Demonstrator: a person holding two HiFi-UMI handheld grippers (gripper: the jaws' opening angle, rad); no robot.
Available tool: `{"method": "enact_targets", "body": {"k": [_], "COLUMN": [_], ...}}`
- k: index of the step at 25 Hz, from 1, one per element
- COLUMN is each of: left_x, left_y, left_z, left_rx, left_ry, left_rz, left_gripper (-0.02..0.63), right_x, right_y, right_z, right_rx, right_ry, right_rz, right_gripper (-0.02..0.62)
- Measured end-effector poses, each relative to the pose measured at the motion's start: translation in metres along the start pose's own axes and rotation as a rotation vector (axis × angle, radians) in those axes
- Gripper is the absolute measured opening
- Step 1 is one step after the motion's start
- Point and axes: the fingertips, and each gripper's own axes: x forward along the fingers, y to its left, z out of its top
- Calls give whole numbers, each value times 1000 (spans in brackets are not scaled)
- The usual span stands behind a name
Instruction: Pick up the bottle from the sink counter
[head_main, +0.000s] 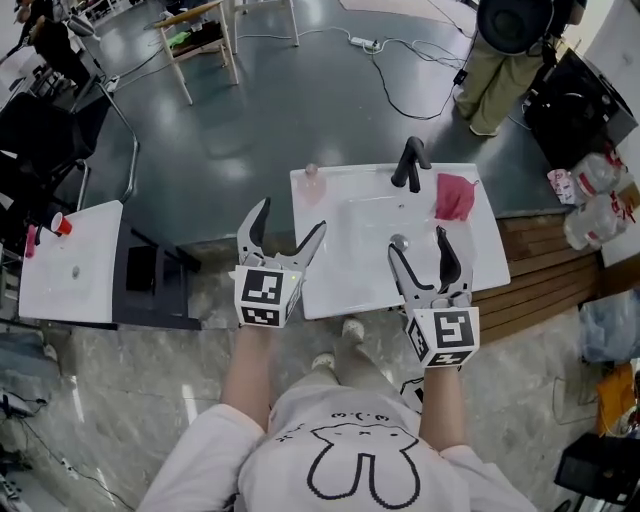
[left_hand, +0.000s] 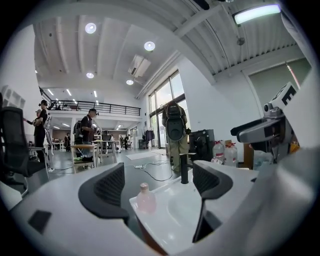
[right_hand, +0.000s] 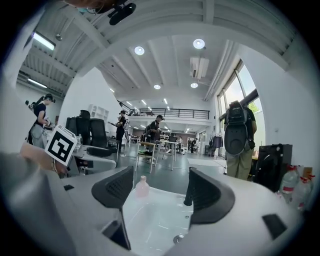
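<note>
**Both grippers open, bottle beyond their jaws on the sink's far corner**

Head view: The left gripper (head_main: 292, 218) and right gripper (head_main: 420, 240) are held out on bare forearms. The person's trunk is cut off by the bottom edge. The left jaws stand wide apart, just off the sink's (head_main: 330, 292) near left corner. The right jaws, also apart, hang over the near part of the basin, and one of them hides part of the drain. The bottle (head_main: 311, 183) is small, pale pink and hard to make out. It stands ahead of the left jaws, well apart from them, on the far left corner of the sink. The faucet (head_main: 410, 163) and a pink cloth (head_main: 455, 196) lie ahead of the right jaws.

Left gripper view: The left gripper (left_hand: 160, 184) has its jaws spread with nothing clamped. The bottle (left_hand: 145, 198) shows upright through the gap, beyond the tips and nearer the left jaw, touching neither. Its label cannot be read. The faucet (left_hand: 184, 167) rises further off, near the right jaw. The sink (left_hand: 175, 212) is partly covered by the jaws.

Right gripper view: The right gripper (right_hand: 162, 191) is likewise open and holds nothing. The bottle (right_hand: 142, 187) stands far beyond the tips, just beside the left jaw's edge. The right jaw hides most of the faucet (right_hand: 188, 200). The sink (right_hand: 150, 216) lies under the gap.
</note>
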Motion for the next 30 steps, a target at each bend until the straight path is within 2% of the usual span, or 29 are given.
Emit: {"method": "enact_targets", "body": {"k": [19,30], "left_x": [143,200], "left_y": [34,48], "left_z": [-80,-133], "left_rx": [-94,-142], "left_ry": [168,267], "left_rz": [49,75], "left_gripper": [431,431], "right_x": [94,120], "right_y": [-50,-84], "right_z": [-15,-25], "right_rx": [0,-7], "right_ry": [11,38], "right_rz": [111,96], "right_gripper": [342,342]}}
